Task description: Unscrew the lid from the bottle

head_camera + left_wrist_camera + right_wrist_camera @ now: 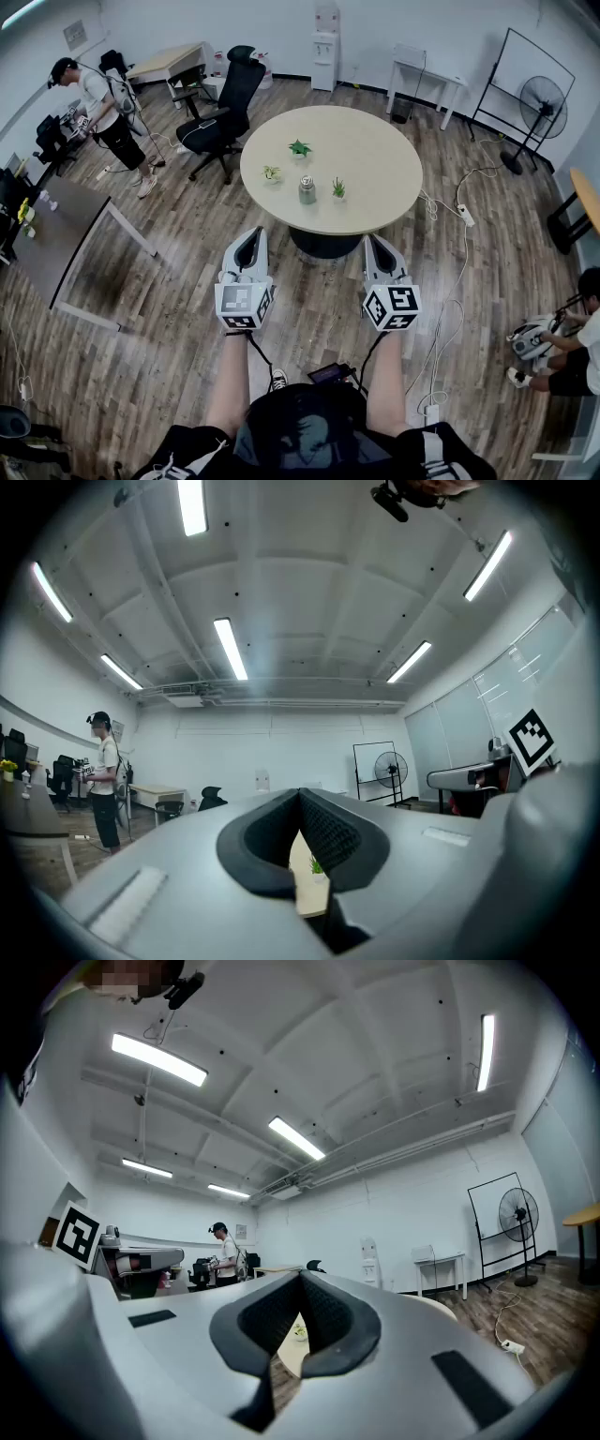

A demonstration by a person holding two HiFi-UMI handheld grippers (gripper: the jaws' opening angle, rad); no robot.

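A small grey bottle with its lid on stands upright on the round beige table, among three little potted plants. My left gripper and right gripper hover side by side short of the table's near edge, both pointing at it, both shut and empty. In the left gripper view the pads meet at the tip, and a sliver of table with a plant shows below them. The right gripper view shows its jaws closed too, with a strip of table under them. The bottle is hidden in both gripper views.
A black office chair stands at the table's far left. A person stands at the left wall, another sits on the floor at right. A grey desk is at left. Cables and a power strip lie right of the table.
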